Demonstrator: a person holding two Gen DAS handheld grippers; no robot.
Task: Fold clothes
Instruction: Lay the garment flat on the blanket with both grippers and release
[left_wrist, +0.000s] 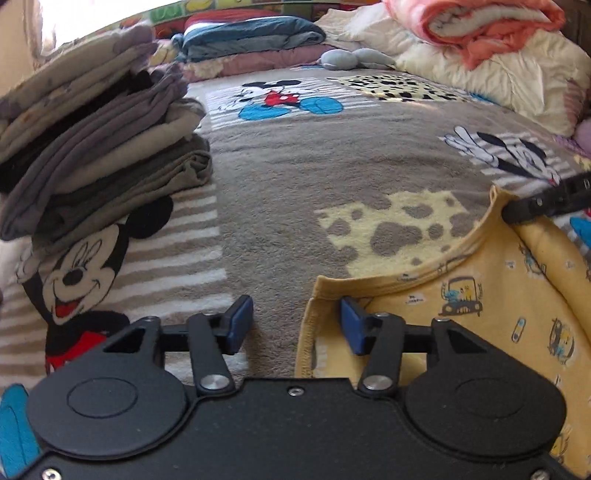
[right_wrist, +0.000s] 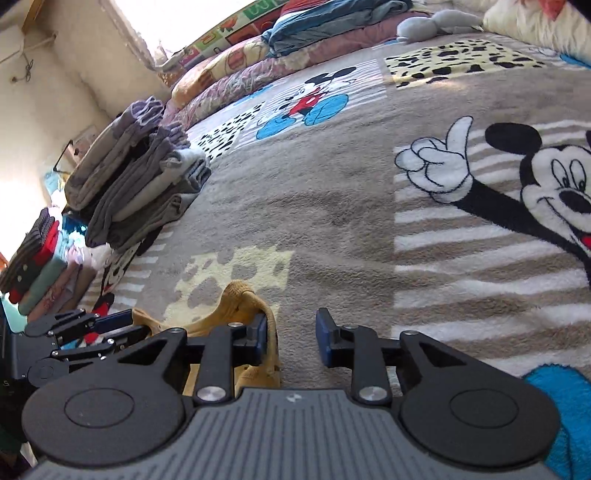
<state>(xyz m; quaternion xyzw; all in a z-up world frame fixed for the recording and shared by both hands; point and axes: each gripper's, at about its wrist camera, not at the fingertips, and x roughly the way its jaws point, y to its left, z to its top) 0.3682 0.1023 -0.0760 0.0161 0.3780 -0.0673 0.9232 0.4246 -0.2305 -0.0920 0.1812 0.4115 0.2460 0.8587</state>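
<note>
A yellow child's top (left_wrist: 480, 295) with small car prints lies on the Mickey Mouse blanket (left_wrist: 288, 177), neckline facing away. My left gripper (left_wrist: 295, 325) is open at the top's left shoulder corner; its right pad rests over the cloth and the hem edge lies in the gap, unpinched. In the right wrist view the bunched yellow top (right_wrist: 240, 299) hangs against the left pad of my right gripper (right_wrist: 293, 341), whose jaws stand apart over bare blanket (right_wrist: 332, 206). The right gripper (left_wrist: 546, 199) also shows at the top's far shoulder. The left gripper (right_wrist: 74, 332) shows at the lower left.
A leaning stack of folded grey and beige clothes (left_wrist: 92, 147) sits at the left of the bed, also seen as the grey stack (right_wrist: 136, 177). A second pile of folded clothes (right_wrist: 40, 258) lies beyond the bed edge. Quilts and pillows (left_wrist: 480, 55) line the back.
</note>
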